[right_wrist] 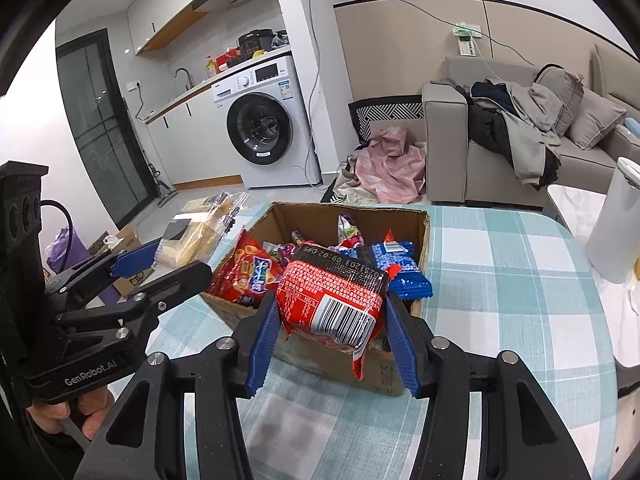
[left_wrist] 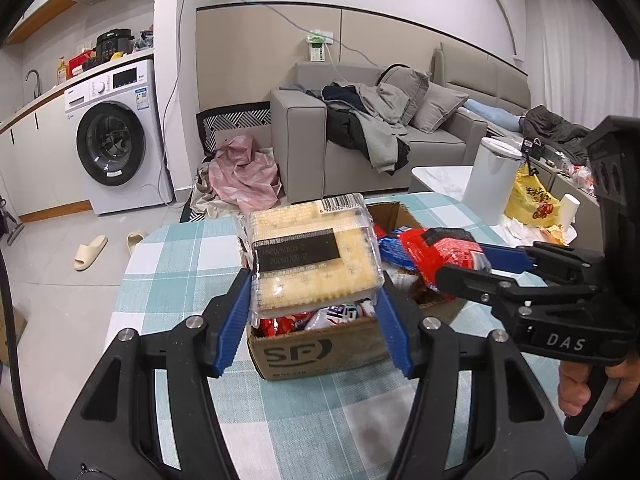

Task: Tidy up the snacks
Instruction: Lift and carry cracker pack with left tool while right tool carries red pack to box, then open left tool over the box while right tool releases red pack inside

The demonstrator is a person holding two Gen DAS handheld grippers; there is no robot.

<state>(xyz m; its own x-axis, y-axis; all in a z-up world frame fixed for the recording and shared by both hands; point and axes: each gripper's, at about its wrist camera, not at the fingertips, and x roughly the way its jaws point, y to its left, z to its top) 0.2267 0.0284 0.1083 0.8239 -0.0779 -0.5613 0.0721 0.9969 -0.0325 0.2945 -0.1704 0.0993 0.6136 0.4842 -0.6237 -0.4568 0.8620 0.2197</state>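
A clear-wrapped pack of yellow crackers [left_wrist: 312, 256] hangs above the cardboard box [left_wrist: 320, 352], and my left gripper [left_wrist: 314, 300] is shut on it. The same cracker pack [right_wrist: 192, 236] shows at the left of the right wrist view, held by the left gripper [right_wrist: 160, 266]. My right gripper [right_wrist: 332, 312] is shut on a red snack packet [right_wrist: 334, 300] with a barcode, lifted over the box [right_wrist: 348, 216]. The red packet [left_wrist: 432, 252] and the right gripper [left_wrist: 464, 260] also show at the right of the left wrist view. Several snack bags fill the box, among them a blue packet [right_wrist: 400, 268].
The box stands on a table with a teal-and-white checked cloth [right_wrist: 500, 280]. A white canister [right_wrist: 616, 224] and a yellow bag [left_wrist: 532, 196] sit at the right. Beyond the table are a grey sofa [left_wrist: 360, 132] with clothes and a washing machine [left_wrist: 116, 136].
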